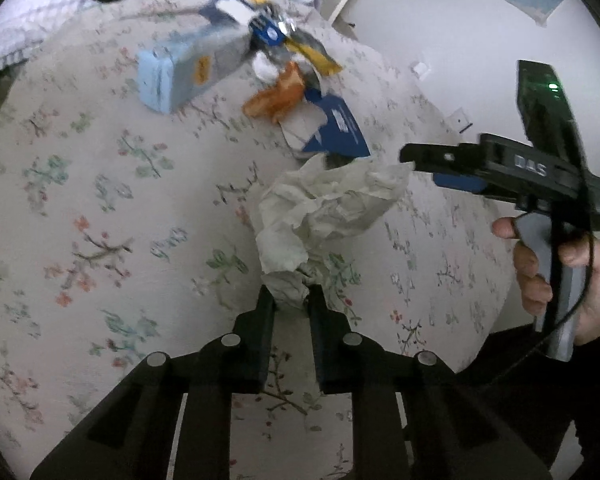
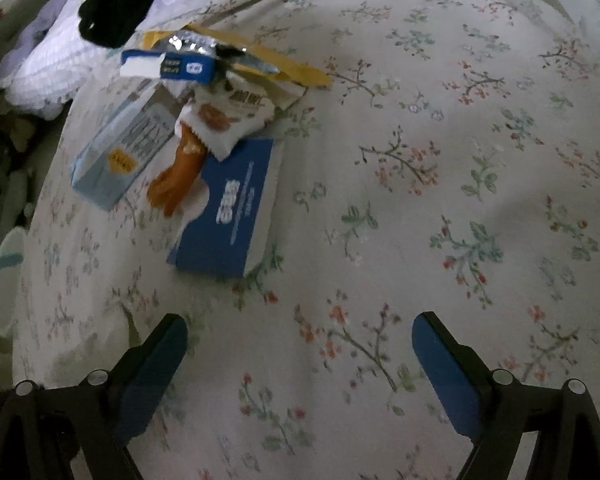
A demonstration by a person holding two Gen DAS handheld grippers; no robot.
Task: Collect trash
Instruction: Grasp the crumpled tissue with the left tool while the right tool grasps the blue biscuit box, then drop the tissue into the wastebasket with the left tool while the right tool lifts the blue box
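Observation:
A crumpled white paper [image 1: 332, 208] lies on the floral bedspread [image 1: 100, 208], and my left gripper [image 1: 291, 294] is shut on its near end. My right gripper [image 1: 420, 168], held by a hand [image 1: 540, 272], hovers just right of the paper. In the right wrist view my right gripper [image 2: 300, 336] is open with only bedspread [image 2: 420, 160] between its blue pads. Further off is a trash pile: a light blue carton [image 1: 184, 72] [image 2: 120, 152], an orange wrapper [image 1: 276, 96] [image 2: 176, 184], a flat blue box [image 1: 336, 128] [image 2: 228, 216], a white snack wrapper [image 2: 228, 116] and a yellow wrapper [image 1: 316, 54] [image 2: 292, 68].
A small blue box [image 1: 268, 30] [image 2: 168, 66] tops the pile. A checked pillow [image 2: 52, 68] and a black item [image 2: 120, 0] lie at the head of the bed. A white wall [image 1: 440, 20] stands beyond the bed's right edge.

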